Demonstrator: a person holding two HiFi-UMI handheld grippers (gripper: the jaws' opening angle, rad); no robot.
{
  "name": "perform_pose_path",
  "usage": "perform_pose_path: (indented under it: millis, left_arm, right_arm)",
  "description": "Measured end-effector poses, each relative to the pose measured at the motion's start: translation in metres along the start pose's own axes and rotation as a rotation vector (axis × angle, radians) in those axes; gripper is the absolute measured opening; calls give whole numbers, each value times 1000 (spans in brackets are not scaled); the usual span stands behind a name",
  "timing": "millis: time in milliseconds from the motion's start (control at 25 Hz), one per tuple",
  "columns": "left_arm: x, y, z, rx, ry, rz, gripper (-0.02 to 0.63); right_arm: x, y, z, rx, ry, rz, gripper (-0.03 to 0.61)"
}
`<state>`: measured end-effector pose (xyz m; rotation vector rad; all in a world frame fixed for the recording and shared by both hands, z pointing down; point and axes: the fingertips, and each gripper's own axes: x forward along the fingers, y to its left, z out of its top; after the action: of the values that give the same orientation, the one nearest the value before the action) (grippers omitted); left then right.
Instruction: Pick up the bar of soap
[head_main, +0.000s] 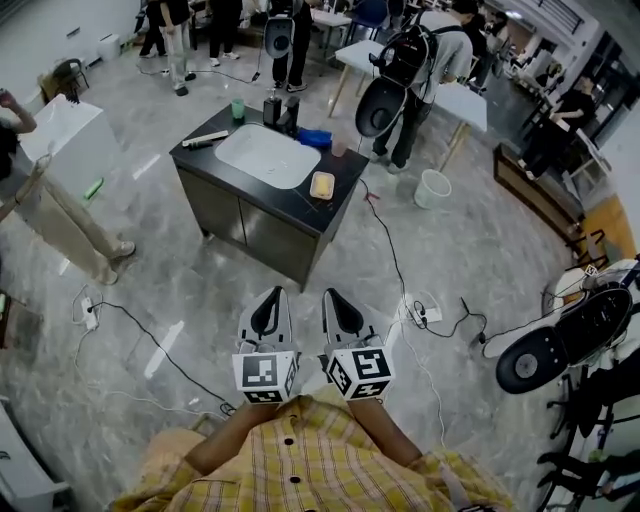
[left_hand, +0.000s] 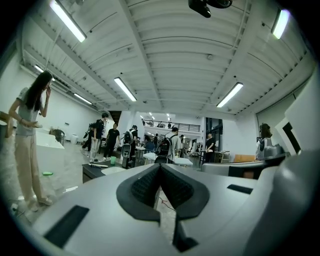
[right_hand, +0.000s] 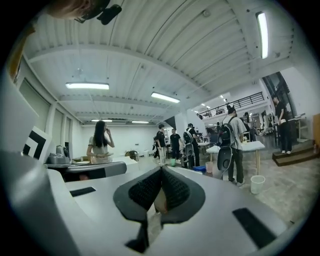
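The bar of soap is pale yellow and lies in a small white dish on the right end of a black sink cabinet, right of the white basin. My left gripper and right gripper hang side by side over the floor, well short of the cabinet and pointing toward it. Both are shut with nothing in them. In the left gripper view the left gripper has its jaws closed tip to tip. The right gripper view shows the right gripper closed the same way.
On the countertop stand a green cup, dark bottles, a blue cloth and a tube. Cables and a power strip lie on the floor ahead. A white bucket and several people stand around.
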<state>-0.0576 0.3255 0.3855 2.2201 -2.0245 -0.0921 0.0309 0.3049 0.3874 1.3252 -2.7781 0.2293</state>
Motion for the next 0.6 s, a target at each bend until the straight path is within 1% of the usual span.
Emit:
perform_pose_path:
  millis: [80,320,440,600]
  left_arm:
    - [-1,5,-3,-7,1,-3,11]
    - [2,27,-6,-7,5,13,11]
    - [9,39,-7,-4,8,25,11]
    - [27,46,-3,22,8,19,11]
  right_arm:
    - [1,5,-3,-8,7,-1,19]
    - [16,2,1,-13,-22,-27,18]
    - [29,4,0,-15,-25,-18,19]
    - [45,3,2,-35,-40,-7,18]
